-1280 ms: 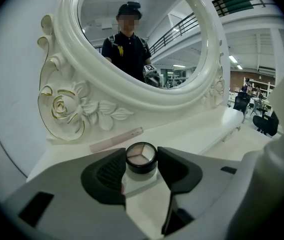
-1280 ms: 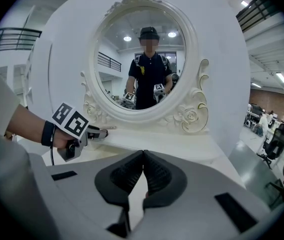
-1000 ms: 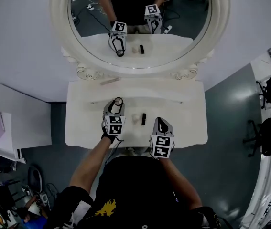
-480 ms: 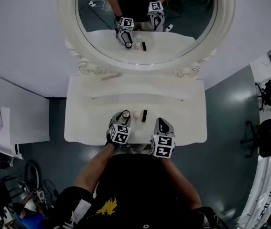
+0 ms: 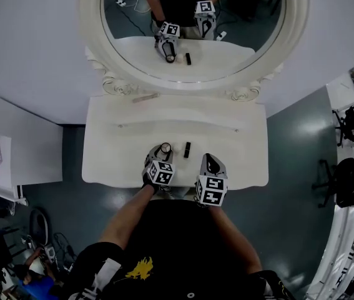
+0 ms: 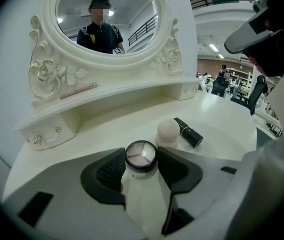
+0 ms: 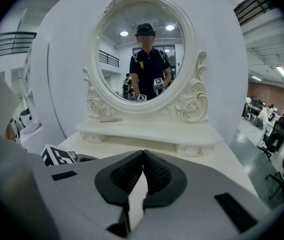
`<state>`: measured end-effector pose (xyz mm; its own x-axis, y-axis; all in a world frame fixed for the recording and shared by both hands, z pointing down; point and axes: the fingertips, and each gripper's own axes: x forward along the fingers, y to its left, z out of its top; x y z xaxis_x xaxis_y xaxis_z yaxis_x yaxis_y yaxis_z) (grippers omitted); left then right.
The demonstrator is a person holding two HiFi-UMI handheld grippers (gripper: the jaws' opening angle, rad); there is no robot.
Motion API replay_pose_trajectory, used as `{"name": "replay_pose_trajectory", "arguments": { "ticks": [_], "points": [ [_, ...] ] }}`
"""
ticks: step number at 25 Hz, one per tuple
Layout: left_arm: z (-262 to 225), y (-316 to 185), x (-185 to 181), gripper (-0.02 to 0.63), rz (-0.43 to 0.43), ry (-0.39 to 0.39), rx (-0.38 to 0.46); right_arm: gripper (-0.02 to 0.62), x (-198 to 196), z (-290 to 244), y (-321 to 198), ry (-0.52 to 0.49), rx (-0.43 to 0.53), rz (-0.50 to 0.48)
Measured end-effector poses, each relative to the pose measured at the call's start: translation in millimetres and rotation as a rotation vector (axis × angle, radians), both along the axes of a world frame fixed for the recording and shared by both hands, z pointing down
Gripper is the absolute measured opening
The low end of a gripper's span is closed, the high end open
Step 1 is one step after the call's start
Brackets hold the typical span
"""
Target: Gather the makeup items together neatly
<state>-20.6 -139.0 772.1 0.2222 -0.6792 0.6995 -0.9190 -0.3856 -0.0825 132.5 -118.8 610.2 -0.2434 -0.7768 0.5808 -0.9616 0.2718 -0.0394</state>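
Cream vanity, grey and black tools, small dark and pale cosmetics.
The surface (image 6: 222, 119) and the mirror frame (image 6: 49, 71) are glossy cream-white, the frame carved with rose and scroll patterns. The compact (image 6: 141, 155) has a black rim around pale pink and lilac segments. The sponge (image 6: 168, 132) is off-white, and the lipstick (image 6: 188, 132) is black with a thin pale band. The left gripper (image 6: 140, 166) and the right gripper (image 7: 143, 156) are light grey with black ribbed pads, and their marker cubes (image 5: 211, 191) carry black-and-white square patterns. A stick (image 6: 77, 89) on the shelf is dull pink. The floor (image 5: 301, 161) is dark grey-green. The shirt (image 5: 177, 242) is black with a yellow mark.
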Motion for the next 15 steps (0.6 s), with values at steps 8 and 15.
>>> {"name": "replay_pose_trajectory", "arguments": {
  "ticks": [8,15],
  "points": [
    [-28.9,2.0,-2.4,0.341,0.079,0.039,0.043,0.015,3.8,2.0,-1.5,-0.008,-0.005,0.012],
    [-85.2,-71.4,-83.0,0.331,0.010,-0.035,0.193,0.015,2.6,4.7,-4.2,-0.010,-0.020,0.007]
  ]
}}
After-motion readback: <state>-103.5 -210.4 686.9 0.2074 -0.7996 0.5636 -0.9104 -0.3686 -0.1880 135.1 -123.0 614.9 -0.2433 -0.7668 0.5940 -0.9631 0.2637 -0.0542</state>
